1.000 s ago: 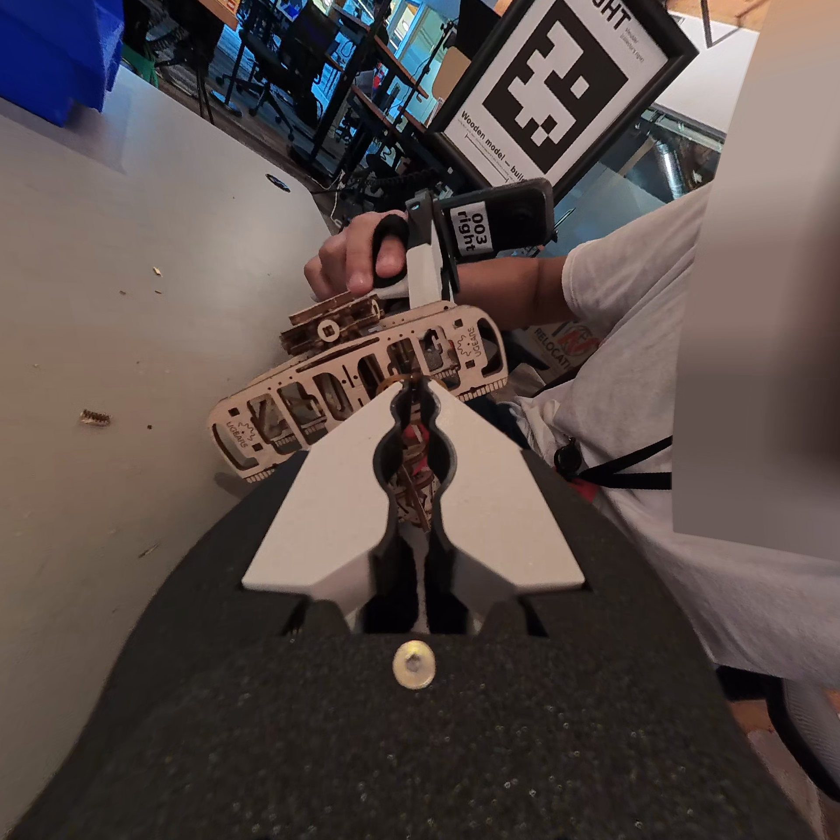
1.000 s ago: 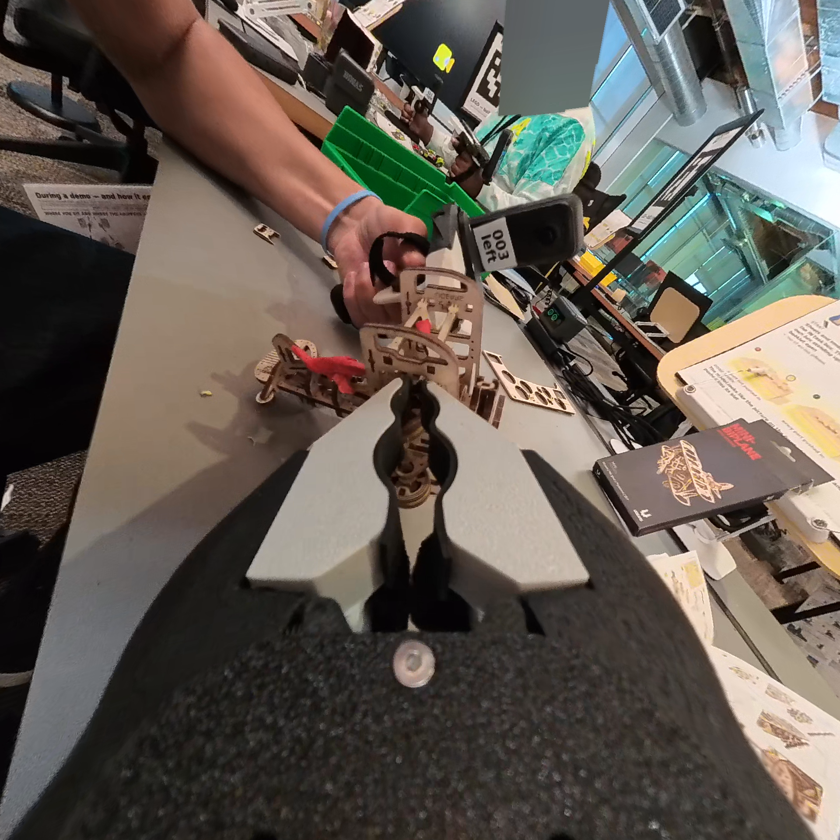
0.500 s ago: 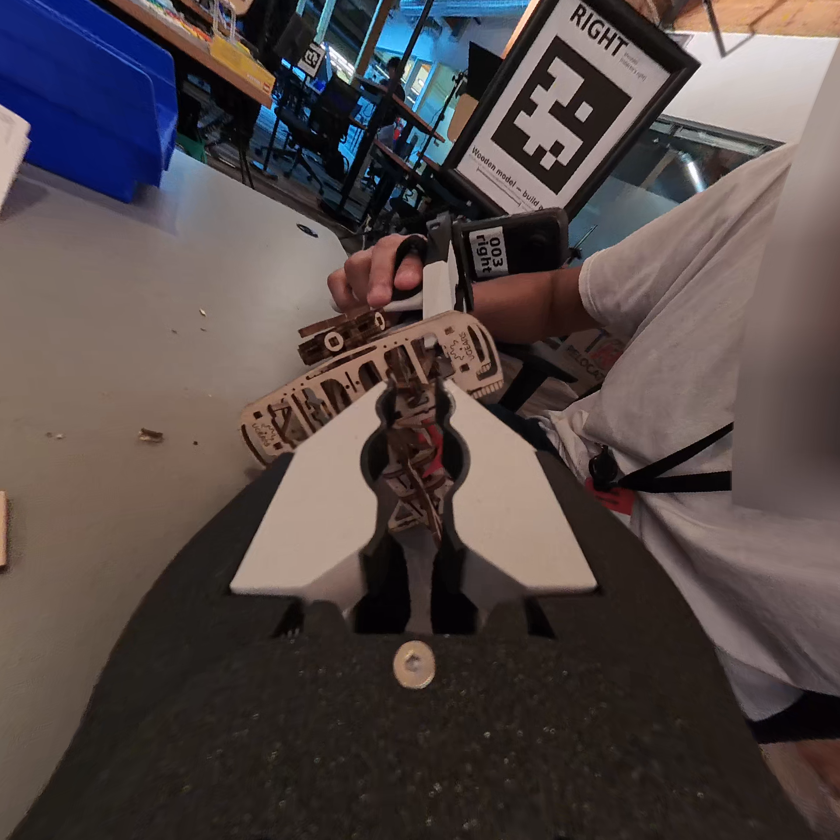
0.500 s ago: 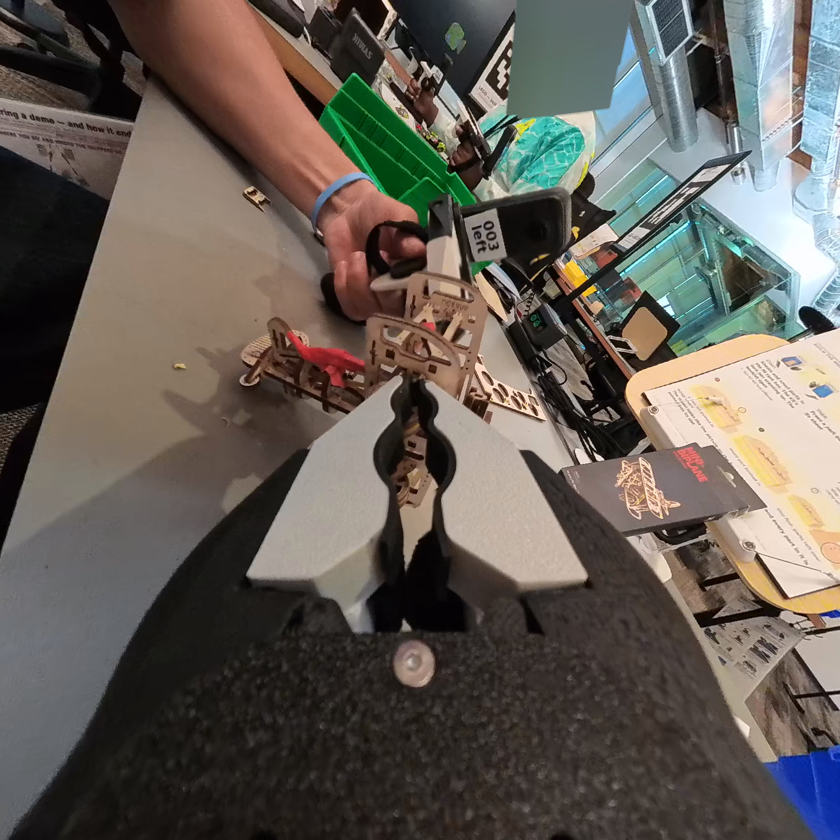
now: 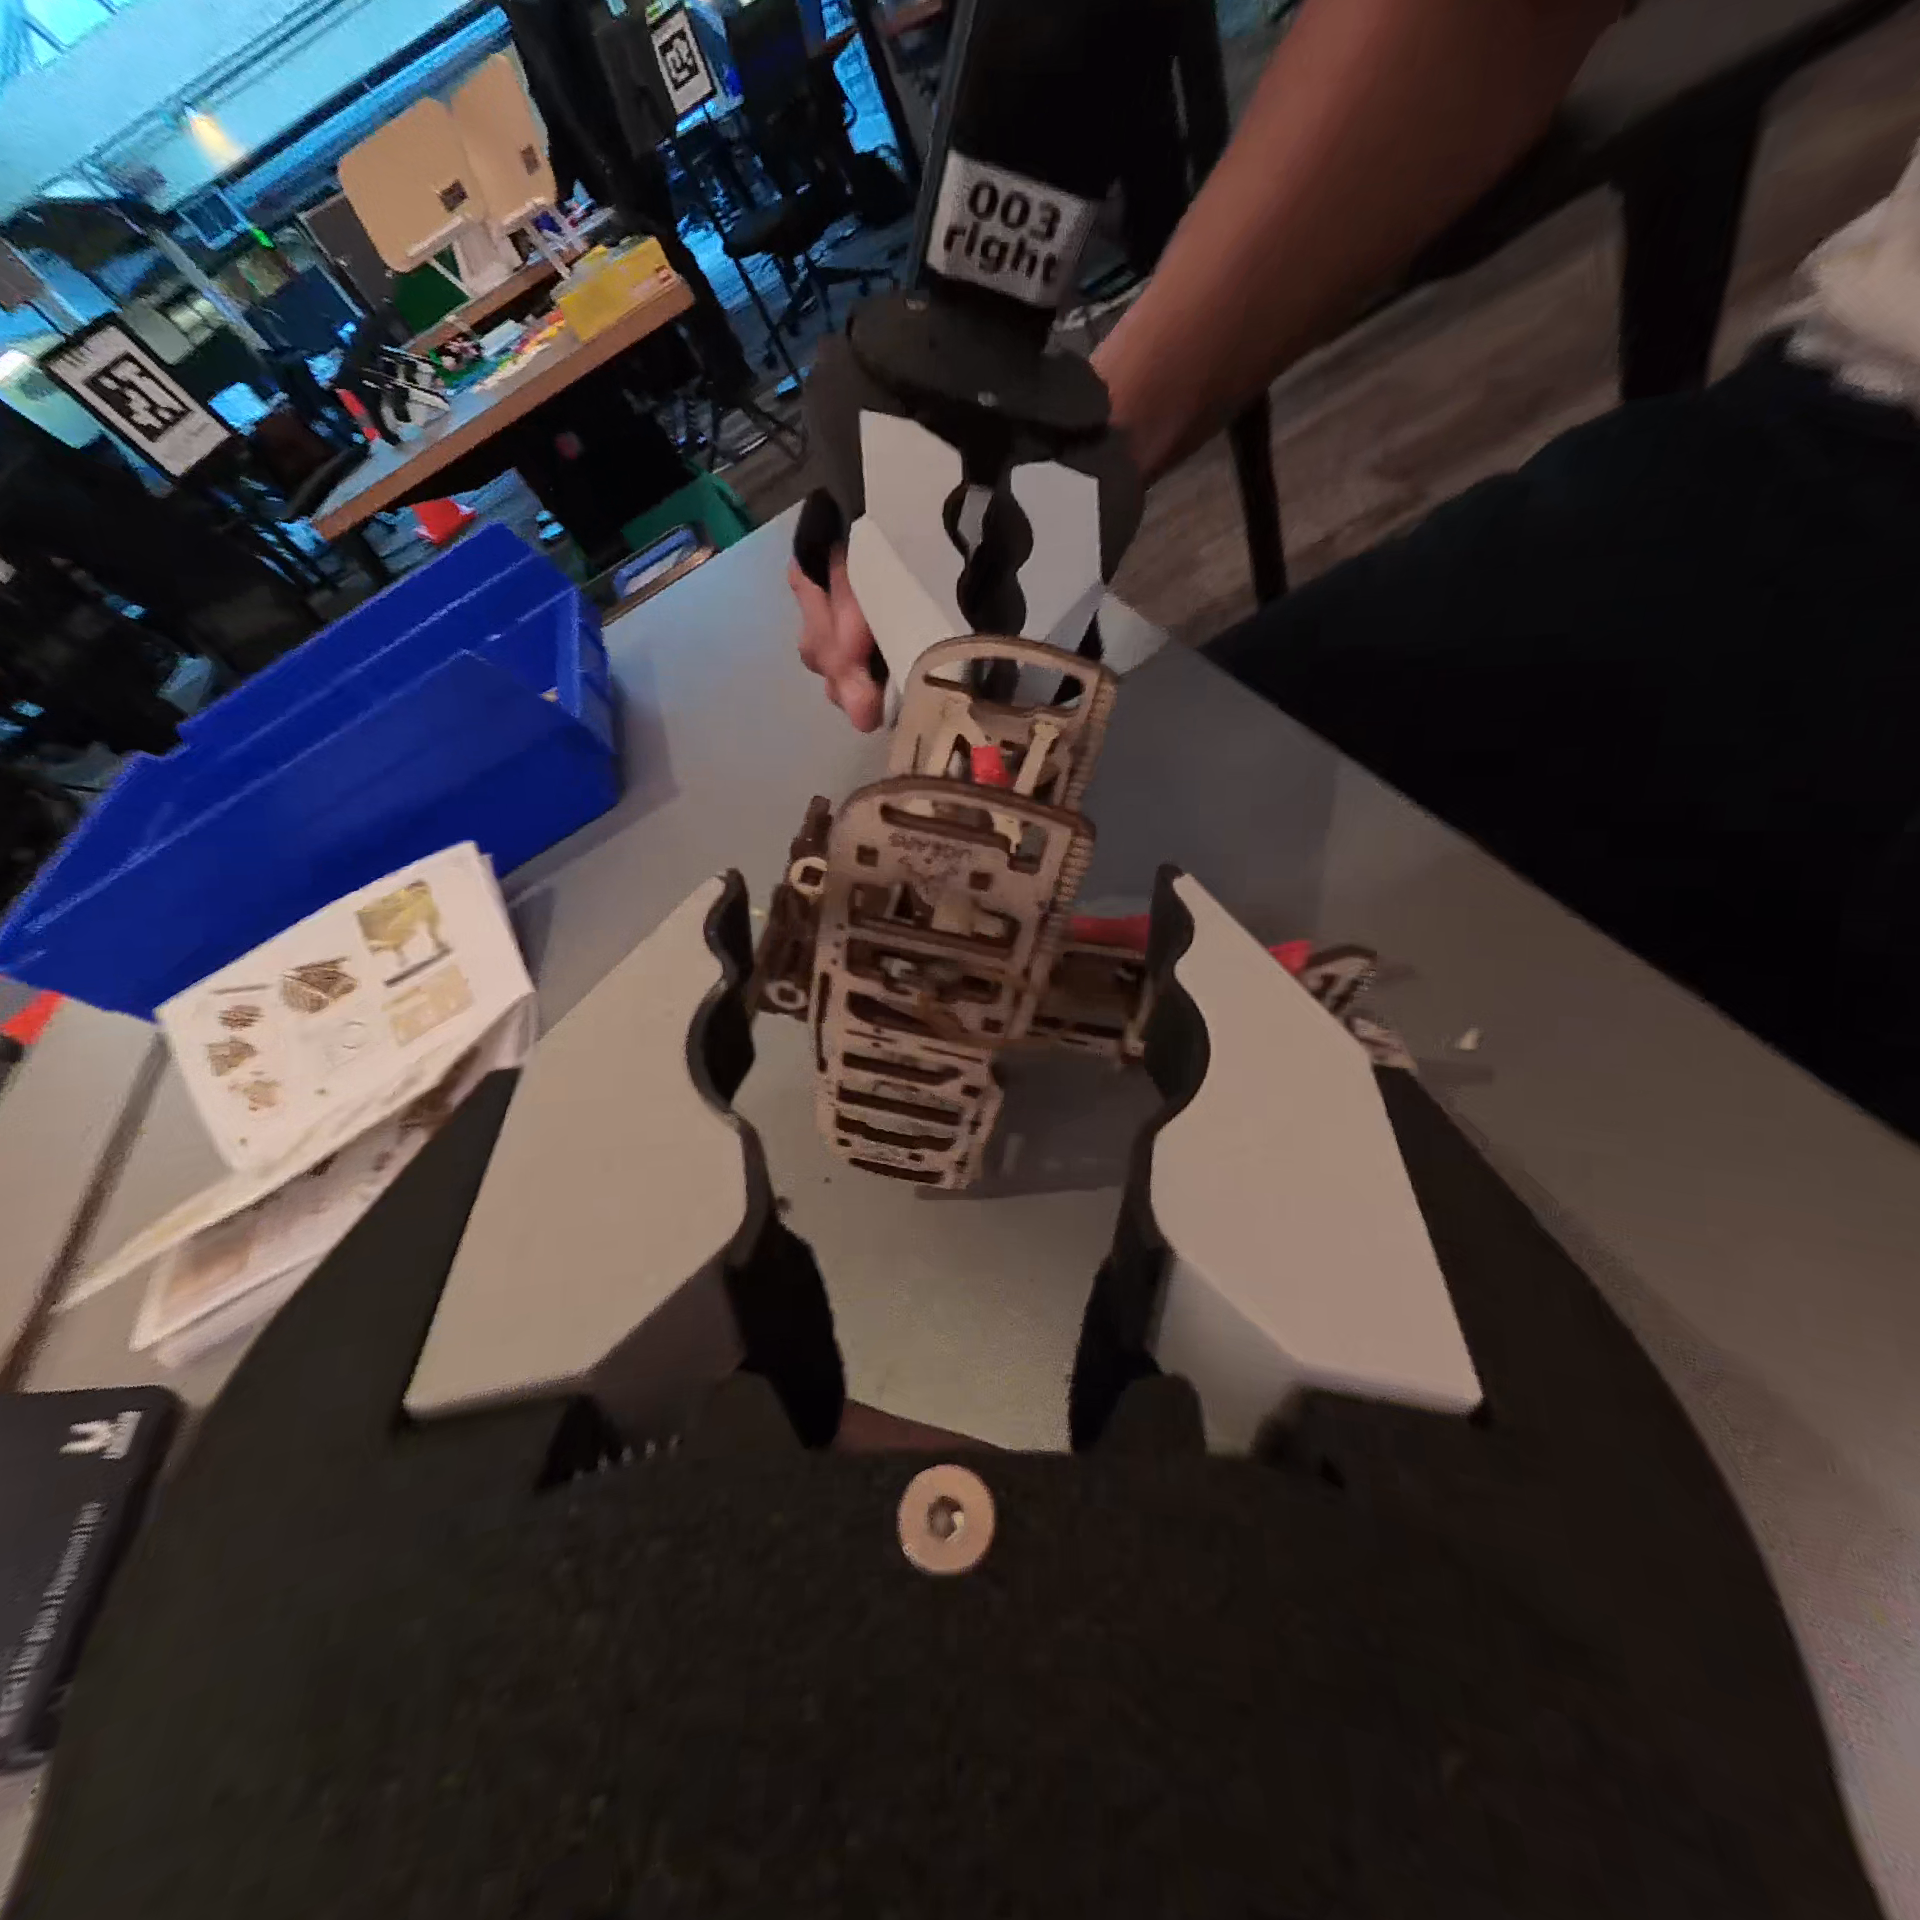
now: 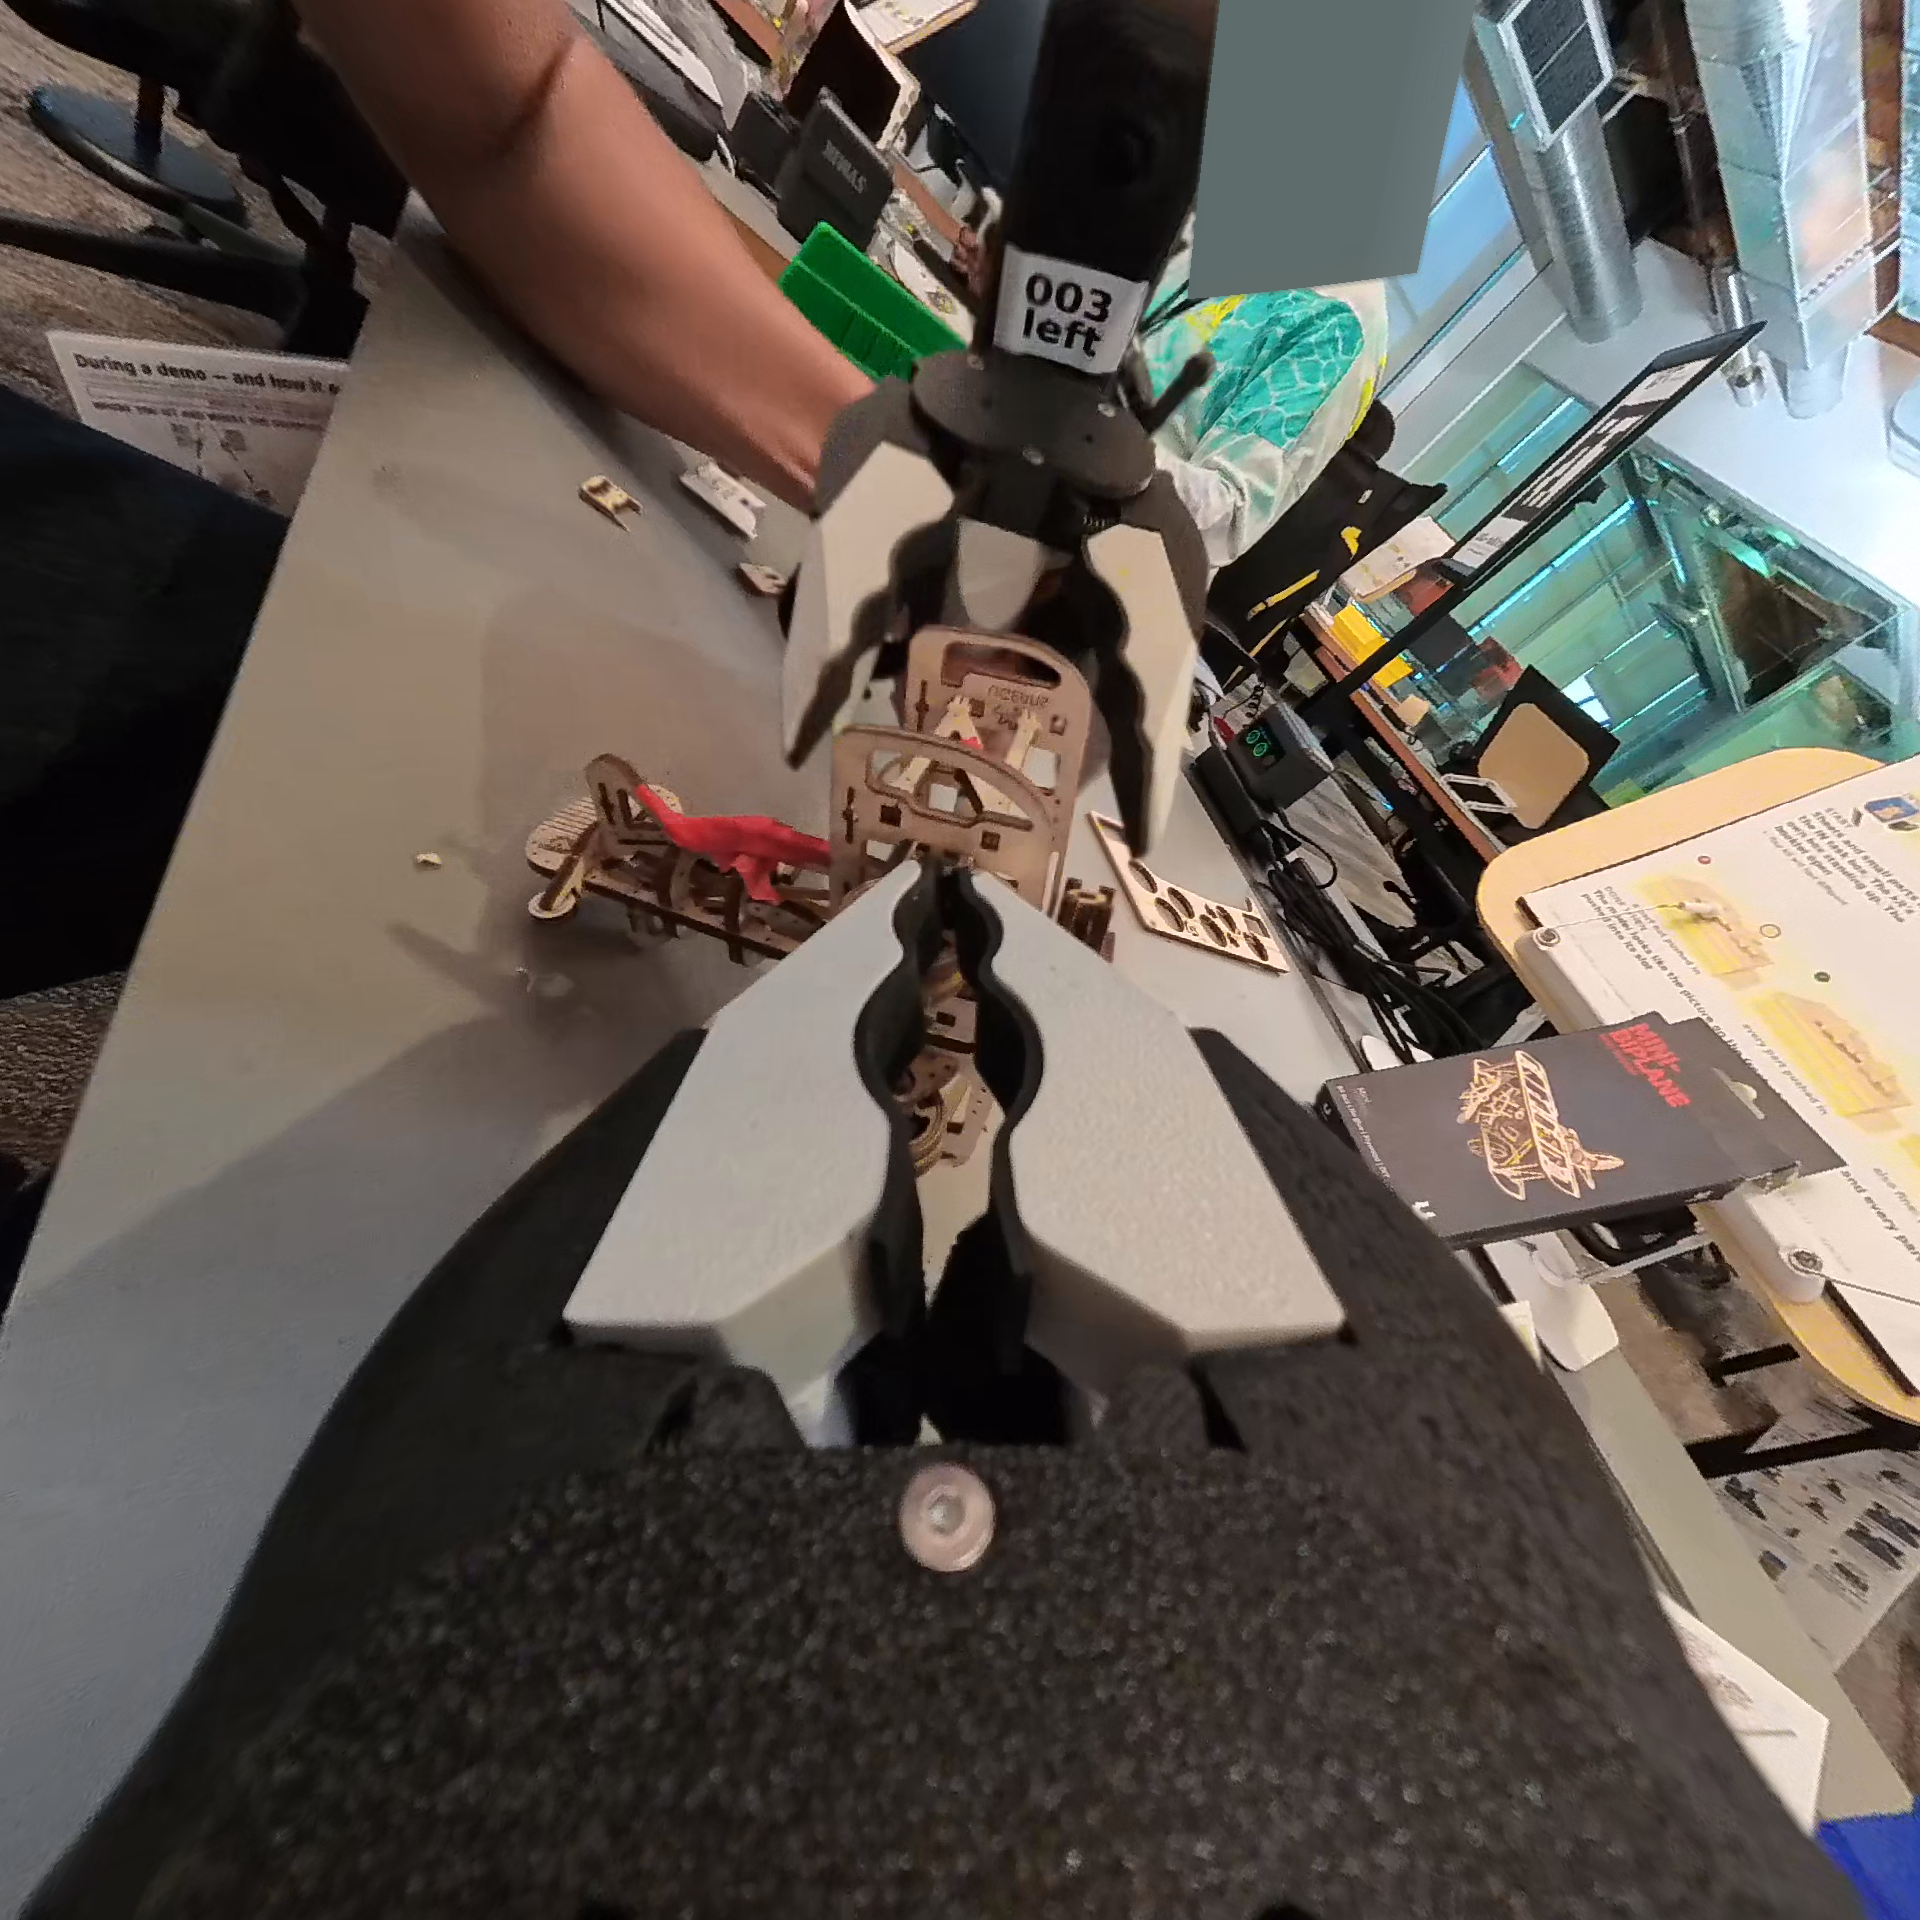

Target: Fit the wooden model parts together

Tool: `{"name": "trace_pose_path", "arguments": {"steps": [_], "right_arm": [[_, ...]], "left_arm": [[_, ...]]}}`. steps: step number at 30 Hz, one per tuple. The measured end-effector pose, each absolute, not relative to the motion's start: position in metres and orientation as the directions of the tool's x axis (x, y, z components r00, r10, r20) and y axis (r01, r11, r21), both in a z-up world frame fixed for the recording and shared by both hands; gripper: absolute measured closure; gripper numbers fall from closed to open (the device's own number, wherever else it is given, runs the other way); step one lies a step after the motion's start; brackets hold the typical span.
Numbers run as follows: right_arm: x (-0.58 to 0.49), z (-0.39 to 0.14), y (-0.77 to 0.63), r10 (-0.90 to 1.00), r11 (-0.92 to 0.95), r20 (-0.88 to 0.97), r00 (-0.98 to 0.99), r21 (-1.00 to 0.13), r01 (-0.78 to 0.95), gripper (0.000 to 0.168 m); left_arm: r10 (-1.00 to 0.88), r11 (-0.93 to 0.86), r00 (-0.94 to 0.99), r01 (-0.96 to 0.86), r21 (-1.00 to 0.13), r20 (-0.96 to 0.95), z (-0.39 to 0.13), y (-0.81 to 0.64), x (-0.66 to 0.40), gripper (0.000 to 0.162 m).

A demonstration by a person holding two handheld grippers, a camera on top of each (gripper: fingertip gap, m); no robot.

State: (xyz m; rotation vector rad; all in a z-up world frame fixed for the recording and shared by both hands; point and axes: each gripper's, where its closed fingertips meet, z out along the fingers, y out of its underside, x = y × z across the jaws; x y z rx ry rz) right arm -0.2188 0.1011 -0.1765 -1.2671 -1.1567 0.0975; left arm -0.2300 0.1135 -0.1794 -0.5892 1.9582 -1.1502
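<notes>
Left gripper (image 5: 951, 987) fingers spread apart around the wooden model (image 5: 940, 987); right gripper (image 6: 945, 883) fingers clamped on it.

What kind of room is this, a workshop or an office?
Probably a shared workshop or lab: rows of worktables, square black-and-white marker signs, a blue parts bin, and exposed silver ducts overhead.

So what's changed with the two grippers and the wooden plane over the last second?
The left gripper has let go: its fingers, shut on the wooden model a second ago, now stand wide apart around it. The right gripper stays shut on the model, which still sits over the grey table.
</notes>
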Motion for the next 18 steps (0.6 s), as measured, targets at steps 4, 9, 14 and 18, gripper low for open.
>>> {"name": "trace_pose_path", "arguments": {"steps": [4,9,14,18], "right_arm": [[-0.2202,-0.1764,0.1013,0.629,0.373,0.618,0.471,-0.772,0.515,0.168],[-0.2188,-0.1758,0.1008,0.607,0.387,0.642,0.468,-0.754,0.53,0.168],[-0.2161,-0.1727,0.0977,0.594,0.384,0.645,0.48,-0.752,0.536,0.168],[-0.2122,-0.1721,0.0947,0.595,0.368,0.642,0.484,-0.753,0.545,0.168]], "left_arm": [[-0.671,0.557,-0.568,0.04,-0.83,-0.477,-0.1822,0.1113,-0.2243,0.111],[-0.697,0.556,-0.53,0.027,-0.83,-0.484,-0.1823,0.1143,-0.2212,0.117],[-0.717,0.539,-0.525,0.0,-0.842,-0.459,-0.185,0.1185,-0.2217,0.117],[-0.714,0.545,-0.525,0.0,-0.838,-0.464,-0.185,0.1174,-0.2207,0.117]]}}
